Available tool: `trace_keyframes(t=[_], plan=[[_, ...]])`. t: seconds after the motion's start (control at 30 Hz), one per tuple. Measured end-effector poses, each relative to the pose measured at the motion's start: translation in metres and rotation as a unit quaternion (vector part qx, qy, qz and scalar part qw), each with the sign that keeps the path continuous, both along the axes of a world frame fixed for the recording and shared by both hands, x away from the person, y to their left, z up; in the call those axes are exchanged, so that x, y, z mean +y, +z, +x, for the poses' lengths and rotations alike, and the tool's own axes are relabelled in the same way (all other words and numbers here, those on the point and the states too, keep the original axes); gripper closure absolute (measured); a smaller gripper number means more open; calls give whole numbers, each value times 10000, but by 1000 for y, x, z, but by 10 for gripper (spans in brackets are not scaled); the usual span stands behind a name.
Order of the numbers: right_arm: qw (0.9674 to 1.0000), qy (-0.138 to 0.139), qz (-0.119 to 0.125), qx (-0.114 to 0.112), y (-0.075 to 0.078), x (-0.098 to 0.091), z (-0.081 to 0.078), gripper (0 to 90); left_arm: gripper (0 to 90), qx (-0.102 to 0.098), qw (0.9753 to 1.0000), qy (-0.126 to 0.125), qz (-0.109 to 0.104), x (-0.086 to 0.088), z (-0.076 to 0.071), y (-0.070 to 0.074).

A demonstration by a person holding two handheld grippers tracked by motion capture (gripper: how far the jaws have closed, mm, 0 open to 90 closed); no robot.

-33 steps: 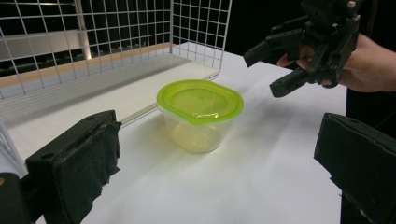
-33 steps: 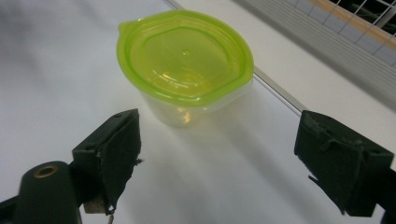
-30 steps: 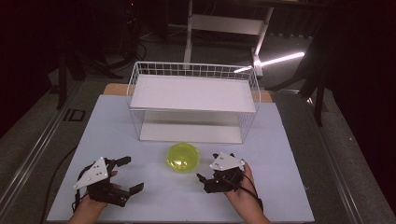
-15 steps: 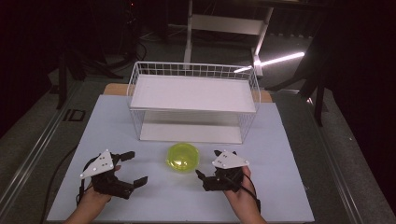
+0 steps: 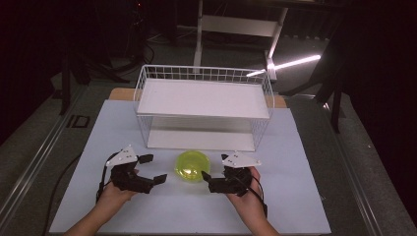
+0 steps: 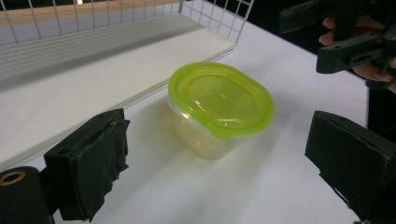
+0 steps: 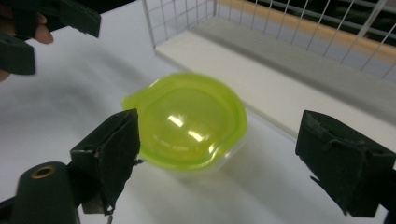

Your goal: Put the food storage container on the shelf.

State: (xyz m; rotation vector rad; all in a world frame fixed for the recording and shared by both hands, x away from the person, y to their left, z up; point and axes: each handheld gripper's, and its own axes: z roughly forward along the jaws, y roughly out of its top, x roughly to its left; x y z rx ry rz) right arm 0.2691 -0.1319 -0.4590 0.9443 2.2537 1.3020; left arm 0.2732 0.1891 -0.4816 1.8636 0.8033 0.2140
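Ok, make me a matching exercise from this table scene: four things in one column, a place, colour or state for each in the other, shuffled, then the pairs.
Things:
1. container lid
2. wire basket
3. left gripper
4. right gripper

Descriptions:
A. white, at the far side of the table
B. open, just right of the container
C. yellow-green, closed on its clear tub
D. open, left of the container

Pairs: 1-C, 2-A, 3-D, 4-B
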Motion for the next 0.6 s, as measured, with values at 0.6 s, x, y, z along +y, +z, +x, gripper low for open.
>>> trace_keyframes(t=[0.6], plan=[[9966,-570,255,530,-26,16,22,353,235,802,9952,437,356,-45,35,-23]])
